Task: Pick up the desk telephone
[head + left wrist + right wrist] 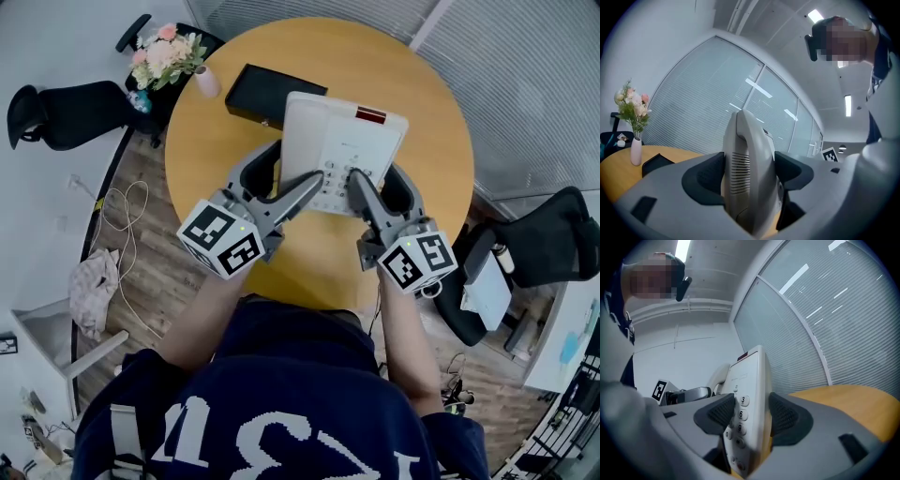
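Head view, mid-frame: we lose the near edge of the desk telephone point(343, 141) under left gripper point(295, 169) and right gripper point(377, 180); key print unreadable there.

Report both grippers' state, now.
Left gripper: shut on the desk telephone, at its handset side.
Right gripper: shut on the desk telephone, at its keypad side.

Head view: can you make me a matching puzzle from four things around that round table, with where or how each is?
Things:
1 telephone
2 vase
3 black box
4 table

States:
a holds flowers, at the table's edge
b round, yellow wood
c white, gripped by the left gripper and right gripper
d lies flat behind the telephone

Pairs: 1-c; 2-a; 3-d; 4-b
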`<state>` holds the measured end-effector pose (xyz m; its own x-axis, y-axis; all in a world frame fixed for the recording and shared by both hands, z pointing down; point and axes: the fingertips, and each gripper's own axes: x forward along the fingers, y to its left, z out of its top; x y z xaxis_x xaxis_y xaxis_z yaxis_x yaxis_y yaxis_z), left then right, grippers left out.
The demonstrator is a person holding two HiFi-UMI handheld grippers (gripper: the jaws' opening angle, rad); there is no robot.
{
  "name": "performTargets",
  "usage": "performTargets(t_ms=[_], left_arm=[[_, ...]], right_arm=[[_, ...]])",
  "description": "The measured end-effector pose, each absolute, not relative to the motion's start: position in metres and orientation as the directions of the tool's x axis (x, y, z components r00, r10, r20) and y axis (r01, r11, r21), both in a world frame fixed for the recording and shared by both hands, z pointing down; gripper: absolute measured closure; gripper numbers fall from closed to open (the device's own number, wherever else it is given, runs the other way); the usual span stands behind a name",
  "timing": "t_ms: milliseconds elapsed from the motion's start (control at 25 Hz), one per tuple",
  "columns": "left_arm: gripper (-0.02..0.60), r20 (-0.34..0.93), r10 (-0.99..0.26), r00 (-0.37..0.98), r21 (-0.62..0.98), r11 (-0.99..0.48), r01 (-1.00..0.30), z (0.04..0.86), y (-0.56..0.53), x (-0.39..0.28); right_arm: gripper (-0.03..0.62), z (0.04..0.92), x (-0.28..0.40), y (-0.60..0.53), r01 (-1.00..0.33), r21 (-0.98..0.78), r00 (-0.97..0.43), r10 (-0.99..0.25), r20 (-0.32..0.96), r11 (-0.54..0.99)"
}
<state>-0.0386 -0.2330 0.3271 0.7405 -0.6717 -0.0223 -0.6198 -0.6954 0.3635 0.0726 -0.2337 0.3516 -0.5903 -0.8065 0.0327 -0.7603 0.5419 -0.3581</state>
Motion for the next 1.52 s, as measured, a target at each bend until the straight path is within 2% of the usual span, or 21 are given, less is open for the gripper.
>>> performTargets(t_ms=[440,1520], left_arm=[[0.236,-0.055,-0.679,0.732,0.296,-0.711,-0.638,0.300,-0.224,-0.037],[0.236,-0.089,-0.667,0.739,0.234,-0.736,-0.636,0.277,-0.215,-0.039]], right_arm=[[0.344,0.320,0.073,-0.226,-0.779,-0.269,-0.575,-0.816,-0.052,0.566],[0.349,0.298,0.070,-0.216,-0.786,-0.247,-0.566,-0.820,-0.081,0.567]])
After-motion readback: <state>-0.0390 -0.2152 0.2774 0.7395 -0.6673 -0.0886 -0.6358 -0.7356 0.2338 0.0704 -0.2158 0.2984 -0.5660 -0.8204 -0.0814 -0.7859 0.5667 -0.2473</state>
